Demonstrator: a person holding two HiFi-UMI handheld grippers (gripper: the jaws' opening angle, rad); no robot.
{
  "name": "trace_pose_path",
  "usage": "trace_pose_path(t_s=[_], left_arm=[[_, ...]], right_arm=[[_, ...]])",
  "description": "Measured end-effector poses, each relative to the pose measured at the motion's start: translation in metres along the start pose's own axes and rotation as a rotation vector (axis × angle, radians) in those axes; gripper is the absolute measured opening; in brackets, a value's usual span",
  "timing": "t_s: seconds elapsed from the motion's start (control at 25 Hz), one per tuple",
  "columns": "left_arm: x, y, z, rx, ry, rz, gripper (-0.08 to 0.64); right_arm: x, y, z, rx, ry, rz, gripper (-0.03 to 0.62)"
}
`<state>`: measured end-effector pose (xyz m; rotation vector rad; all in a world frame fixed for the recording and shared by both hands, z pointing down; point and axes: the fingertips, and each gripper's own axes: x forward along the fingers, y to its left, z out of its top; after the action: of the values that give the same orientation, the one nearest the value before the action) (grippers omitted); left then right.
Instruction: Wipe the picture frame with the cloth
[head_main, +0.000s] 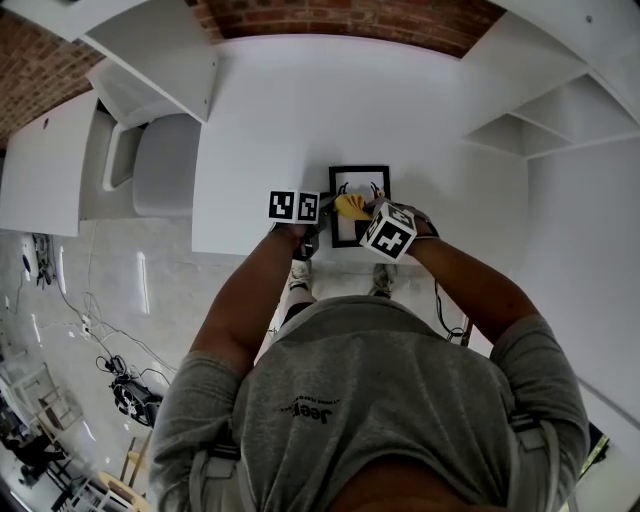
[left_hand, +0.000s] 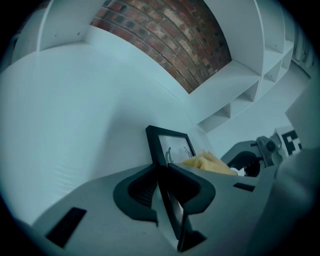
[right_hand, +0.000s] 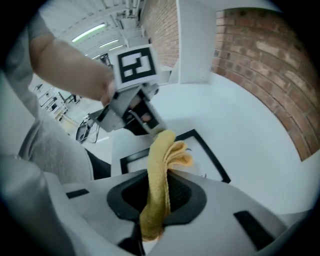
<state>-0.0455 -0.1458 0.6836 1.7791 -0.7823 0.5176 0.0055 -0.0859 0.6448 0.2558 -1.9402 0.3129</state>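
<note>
A black picture frame (head_main: 362, 178) lies flat on the white table (head_main: 290, 110) close to its near edge. My left gripper (head_main: 322, 220) is shut on the frame's left rim; in the left gripper view the frame (left_hand: 175, 146) runs out from between the jaws of the left gripper (left_hand: 167, 200). My right gripper (head_main: 360, 212) is shut on a folded yellow cloth (head_main: 351, 206), whose free end hangs over the glass. In the right gripper view the cloth (right_hand: 159, 170) stands up out of the jaws above the frame (right_hand: 210, 154), with the left gripper (right_hand: 131, 107) just beyond it.
White shelving (head_main: 535, 125) rises to the right of the table and a brick wall (head_main: 350, 18) stands behind it. A grey chair (head_main: 165, 165) stands at the table's left end. The person stands against the table's near edge.
</note>
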Motion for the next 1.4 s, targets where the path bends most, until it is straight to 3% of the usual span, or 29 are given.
trace_pose_path(t_s=[0.32,0.44,0.6,0.92,1.04,1.4], left_arm=[[0.0,-0.002,-0.001,-0.006,-0.002,0.0,0.087],[0.0,-0.001,-0.001,-0.004,-0.002,-0.001,0.087],[0.001,-0.001,0.0,-0.012,0.002,-0.008,0.087],[0.0,0.0,-0.001,-0.026,0.003,-0.013,0.084],[0.0,0.001,-0.001,-0.022,0.004,-0.012,0.084],[0.001,0.0,-0.001,-0.031,0.002,-0.015,0.084]], right_arm=[[0.012,-0.084,0.057,0.191,-0.119,-0.147,0.06],[0.023,-0.092,0.069,0.133,-0.108,-0.17,0.06],[0.042,-0.088,0.069,0.018,-0.052,-0.157,0.06],[0.043,-0.047,0.048,-0.073,0.014,-0.06,0.06],[0.04,-0.037,0.043,-0.062,0.015,-0.074,0.06],[0.034,-0.022,0.026,0.089,0.051,-0.142,0.06]])
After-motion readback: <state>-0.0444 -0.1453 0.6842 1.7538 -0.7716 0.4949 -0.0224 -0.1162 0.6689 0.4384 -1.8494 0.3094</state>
